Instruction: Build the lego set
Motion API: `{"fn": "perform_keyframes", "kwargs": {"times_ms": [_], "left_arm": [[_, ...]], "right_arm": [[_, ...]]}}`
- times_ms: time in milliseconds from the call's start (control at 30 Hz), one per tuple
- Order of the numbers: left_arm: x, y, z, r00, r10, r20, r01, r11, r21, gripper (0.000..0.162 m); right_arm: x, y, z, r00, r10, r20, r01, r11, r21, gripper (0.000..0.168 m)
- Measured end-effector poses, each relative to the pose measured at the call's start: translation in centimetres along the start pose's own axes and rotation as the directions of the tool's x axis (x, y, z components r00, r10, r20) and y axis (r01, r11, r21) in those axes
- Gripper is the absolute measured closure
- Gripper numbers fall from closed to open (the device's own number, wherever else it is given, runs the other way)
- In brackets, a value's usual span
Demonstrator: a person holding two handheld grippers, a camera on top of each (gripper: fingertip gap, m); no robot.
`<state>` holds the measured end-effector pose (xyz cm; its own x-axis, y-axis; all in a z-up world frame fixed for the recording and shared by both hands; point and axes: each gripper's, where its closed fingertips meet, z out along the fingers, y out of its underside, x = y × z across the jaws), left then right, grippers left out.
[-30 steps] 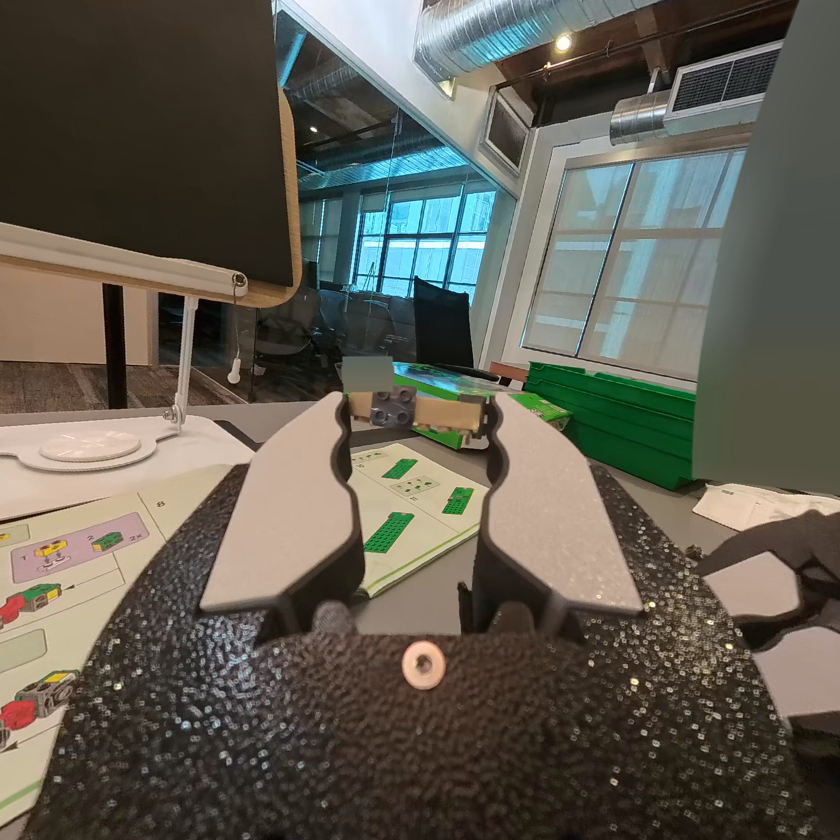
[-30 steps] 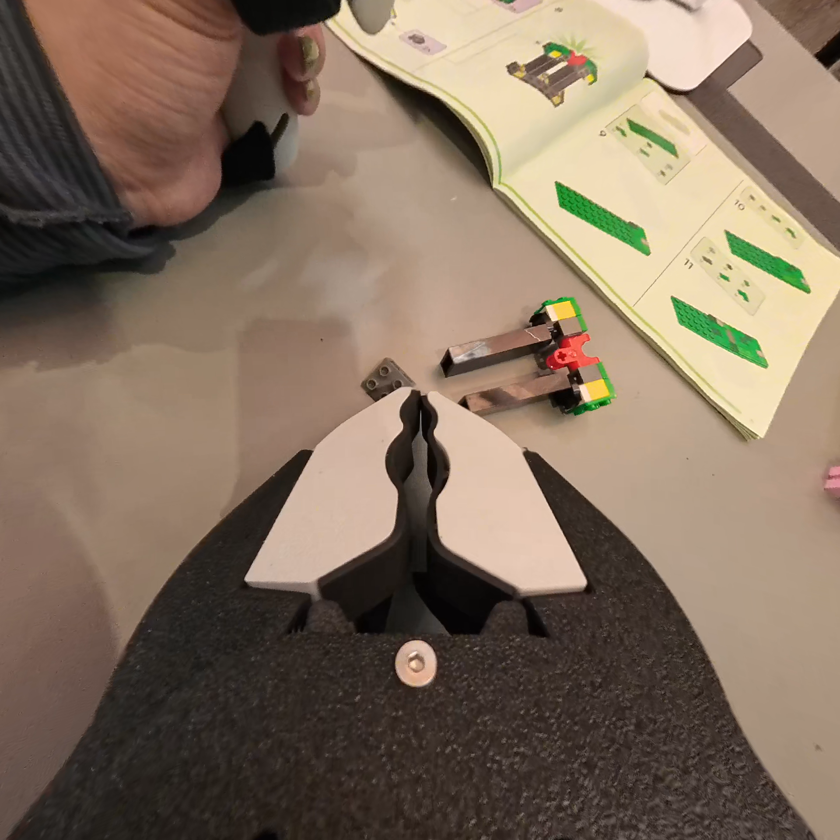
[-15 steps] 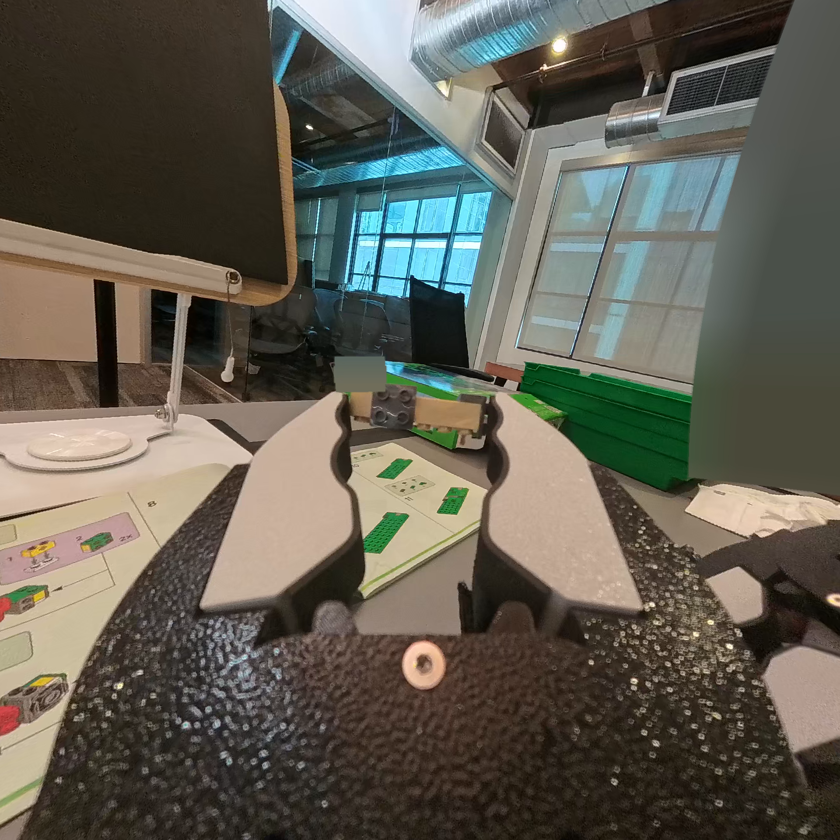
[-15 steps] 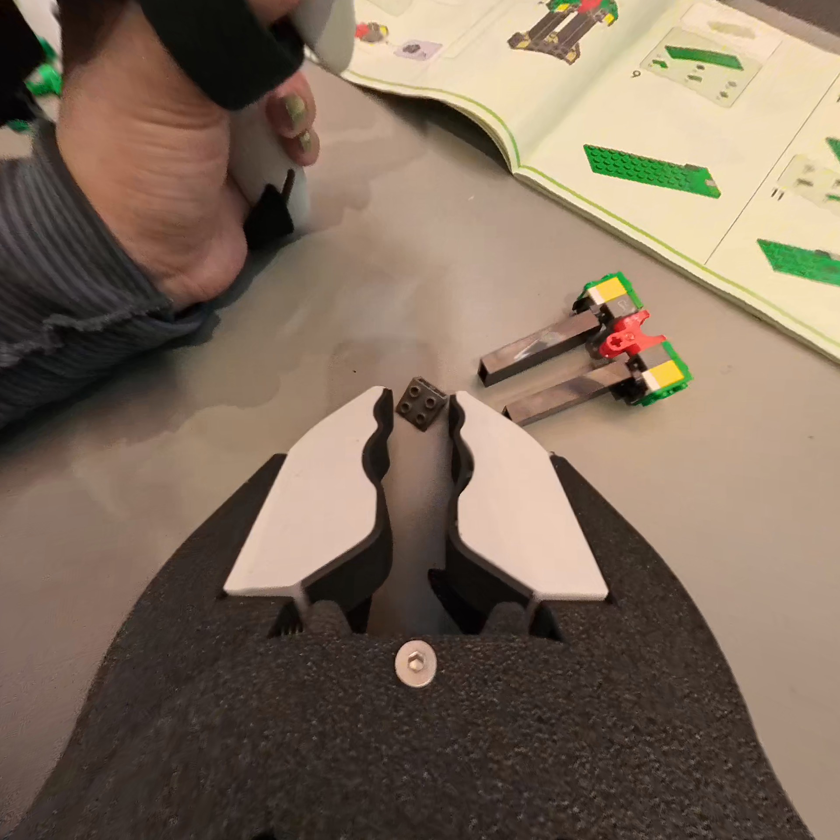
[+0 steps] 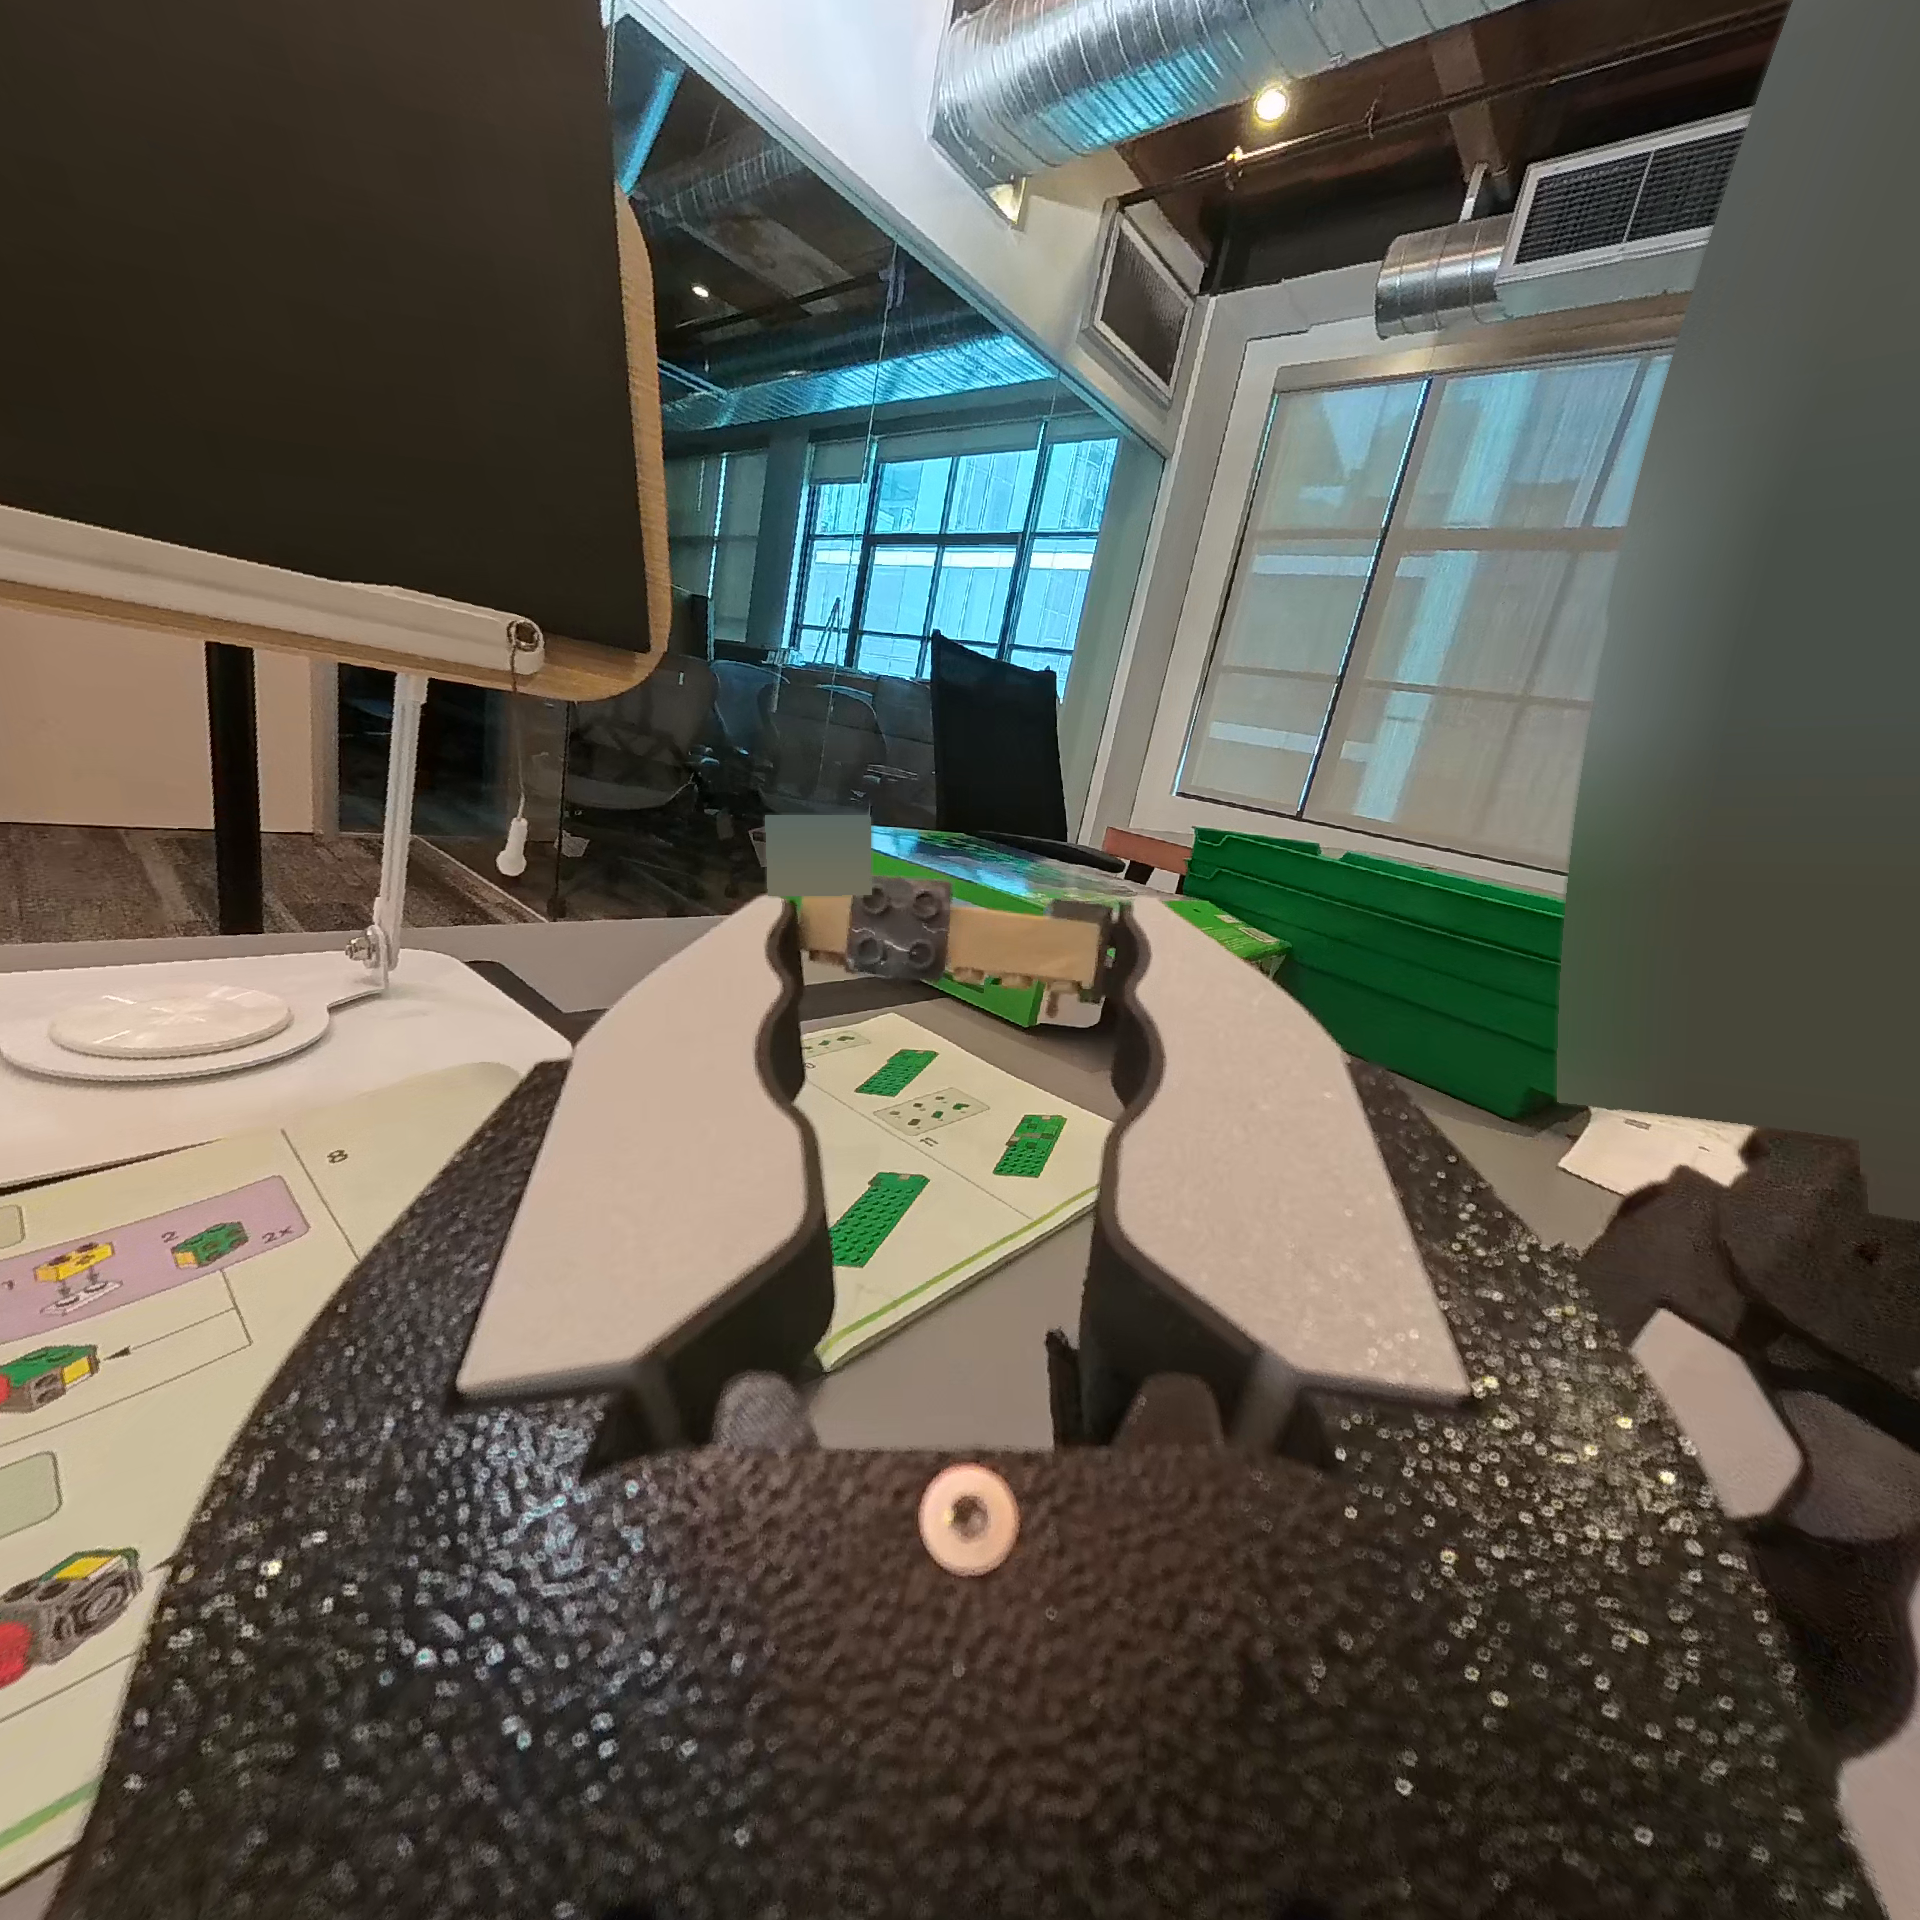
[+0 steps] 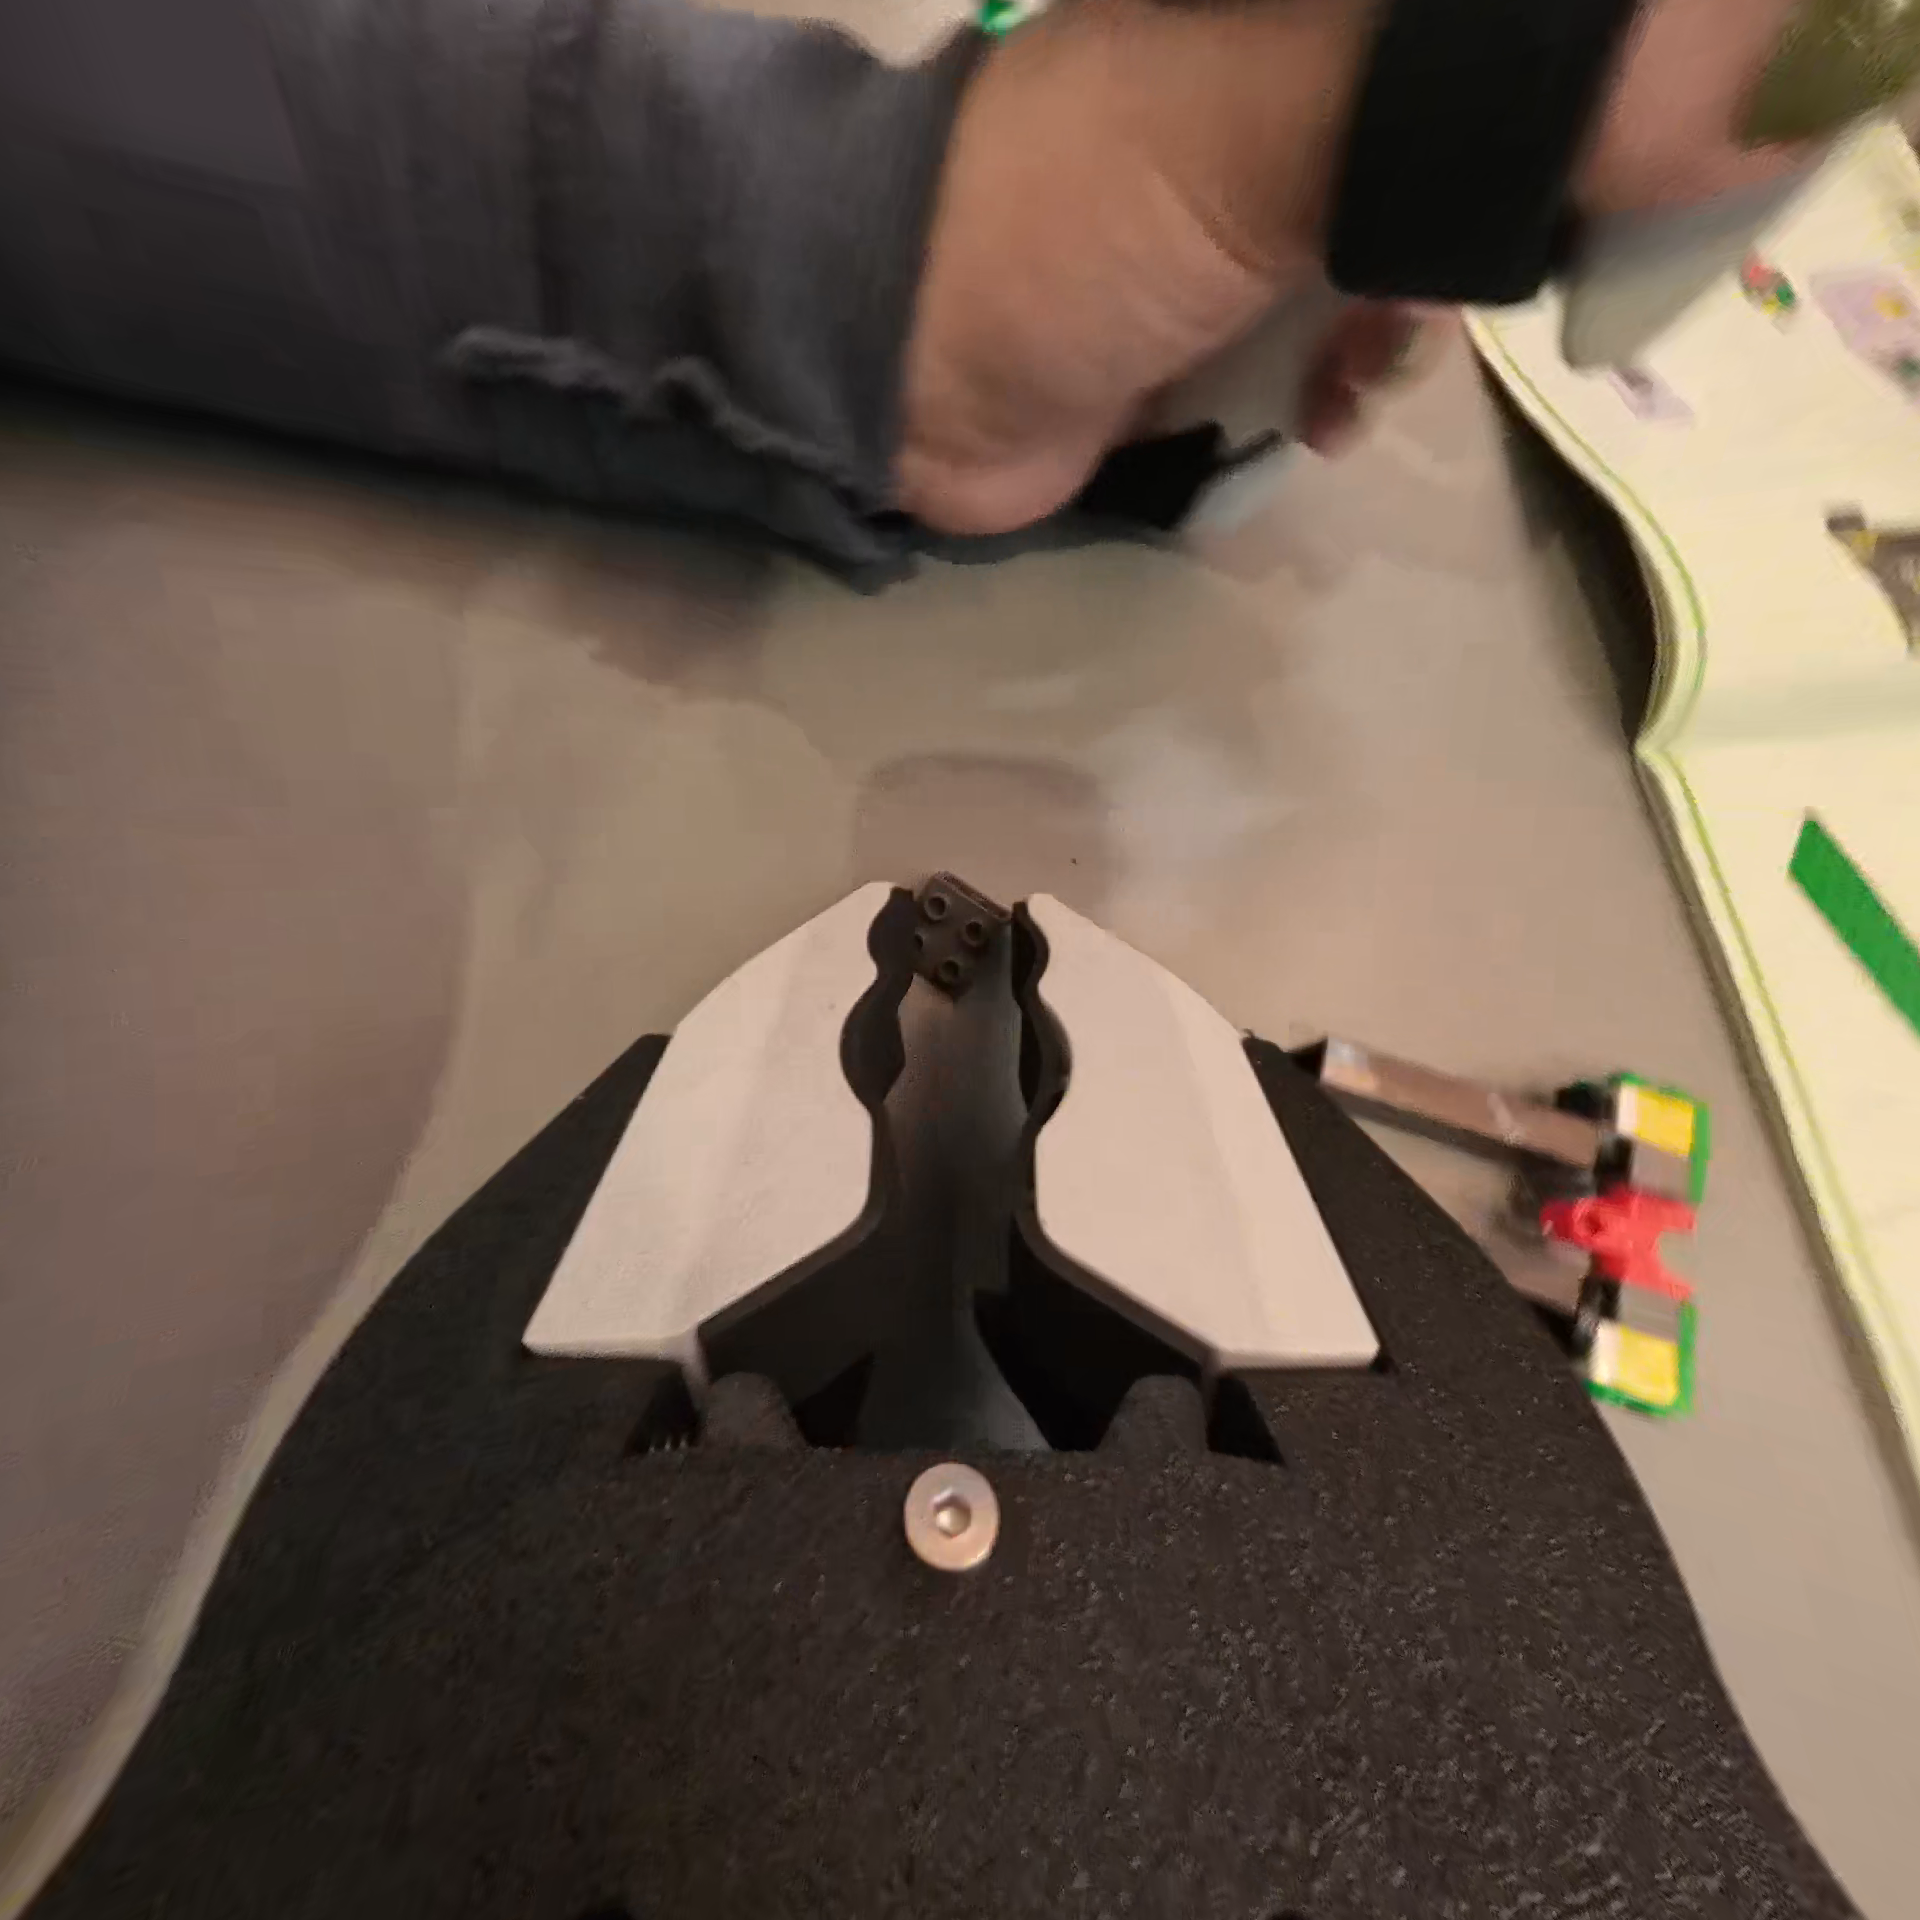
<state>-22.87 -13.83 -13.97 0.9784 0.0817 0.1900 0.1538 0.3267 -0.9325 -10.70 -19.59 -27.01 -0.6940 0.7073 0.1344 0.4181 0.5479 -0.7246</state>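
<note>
My left gripper [image 5: 951, 935] is shut on a long tan plate [image 5: 1013, 943], held crosswise between its tips above the table. A dark grey 2x2 plate [image 5: 899, 933] sits on the tan plate near the left finger. My right gripper [image 6: 958, 904] is closed on another small dark grey 2x2 plate [image 6: 956, 940], which sits between its tips just above the grey table [image 6: 416, 831]. A sub-assembly of two black beams with red, yellow and green parts [image 6: 1621, 1216] lies on the table to the right of the right gripper. The open instruction booklet [image 5: 935, 1143] lies under and ahead of the left gripper.
A person's hand and grey sleeve [image 6: 1091, 312] hold the left gripper's handle beyond the right gripper. The booklet's edge [image 6: 1818, 831] is at the right. A white lamp base [image 5: 166, 1023], a green box [image 5: 1210, 940], green bins [image 5: 1382, 966] and a paper [image 5: 1652, 1143] stand farther off. Some 20 centimeters of space lies between my two pairs of fingers.
My right gripper opened around the small dark grey plate on the table, then closed on it and swung left. The left gripper stayed nearly still with the tan plate.
</note>
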Motion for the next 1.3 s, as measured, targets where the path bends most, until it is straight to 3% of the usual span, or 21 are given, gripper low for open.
{"fn": "perform_keyframes", "kwargs": {"times_ms": [67, 133, 200, 333, 433, 633, 867, 1067, 1200, 1300], "left_arm": [[0.1, 0.0, 0.0, 1.0, 0.005, -0.001, -0.005, 1.0, -0.001, 0.105], [0.1, 0.0, 0.0, 1.0, 0.009, -0.001, -0.009, 1.0, -0.004, 0.105], [0.0, 0.0, 0.0, 1.0, 0.009, 0.0, -0.009, 1.0, -0.004, 0.105], [0.0, 0.1, 0.0, 1.0, 0.007, 0.0, -0.007, 1.0, -0.004, 0.105], [0.1, 0.2, 0.1, 1.0, 0.005, -0.005, -0.005, 1.0, -0.007, 0.105], [0.2, 0.3, 0.1, 1.0, -0.005, -0.009, 0.005, 1.0, -0.011, 0.105], [0.1, 0.4, 0.1, 1.0, -0.022, -0.014, 0.022, 1.0, -0.013, 0.105], [0.1, 0.4, 0.2, 1.0, -0.025, -0.017, 0.024, 1.0, -0.014, 0.105], [0.1, 0.4, 0.2, 0.999, -0.027, -0.017, 0.027, 1.0, -0.015, 0.105], [0.1, 0.5, 0.2, 0.999, -0.036, -0.019, 0.035, 0.999, -0.016, 0.105]], "right_arm": [[0.4, -0.2, 0.0, 0.996, -0.083, -0.015, 0.084, 0.996, 0.01, 0.151], [1.1, -0.1, 0.0, 0.996, -0.053, -0.066, 0.053, 0.999, -0.001, 0.149], [0.9, -0.1, 0.0, 0.997, 0.021, -0.07, -0.021, 1.0, -0.004, 0.139], [1.7, 0.6, -0.6, 0.959, 0.2, -0.202, -0.201, 0.979, 0.017, 0.143], [1.2, 0.8, -0.6, 0.926, 0.318, -0.2, -0.318, 0.947, 0.037, 0.143], [1.2, 0.4, -0.3, 0.935, 0.286, -0.21, -0.285, 0.958, 0.034, 0.146], [1.4, 0.3, -0.6, 0.948, 0.234, -0.214, -0.237, 0.972, 0.013, 0.168], [1.8, 1.3, -0.9, 0.956, 0.207, -0.207, -0.216, 0.976, -0.021, 0.166], [0.3, -0.3, -0.7, 0.953, 0.291, -0.088, -0.288, 0.957, 0.046, 0.167], [-0.5, -1.2, -0.1, 0.967, 0.245, -0.069, -0.241, 0.969, 0.061, 0.168]]}}
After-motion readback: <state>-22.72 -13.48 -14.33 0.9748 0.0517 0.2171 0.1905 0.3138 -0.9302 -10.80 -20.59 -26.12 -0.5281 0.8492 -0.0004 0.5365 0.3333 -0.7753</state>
